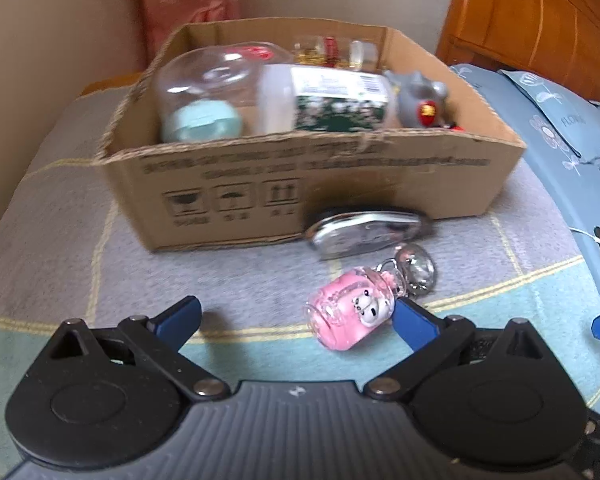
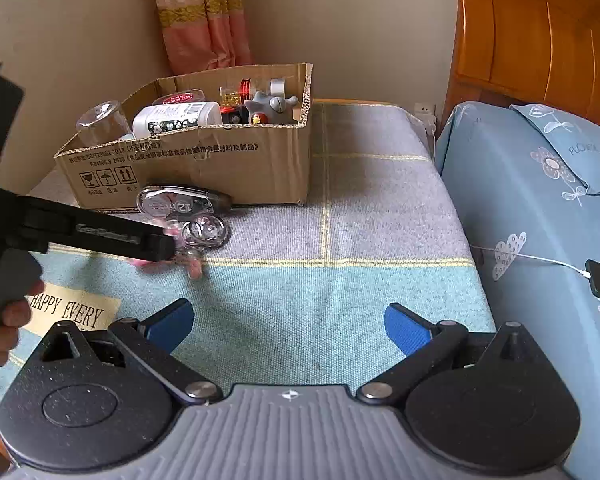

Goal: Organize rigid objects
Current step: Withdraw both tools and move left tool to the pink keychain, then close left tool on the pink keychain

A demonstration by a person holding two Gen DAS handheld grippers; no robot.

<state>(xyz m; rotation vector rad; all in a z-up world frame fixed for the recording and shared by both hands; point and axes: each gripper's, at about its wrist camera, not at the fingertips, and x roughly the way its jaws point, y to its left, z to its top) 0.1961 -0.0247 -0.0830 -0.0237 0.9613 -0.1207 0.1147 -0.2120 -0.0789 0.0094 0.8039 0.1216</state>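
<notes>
Checked blanket (image 2: 360, 240) carries one cardboard box (image 1: 300, 184), one pink bottle (image 1: 350, 312); both tongs gape wide, empty.

Both the left gripper (image 1: 296, 318) and right gripper (image 2: 288, 322) have fingers spread wide, holding nothing

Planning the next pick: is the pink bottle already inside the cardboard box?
No, the pink bottle lies on the blanket in front of the cardboard box, beside the open left gripper.
</notes>
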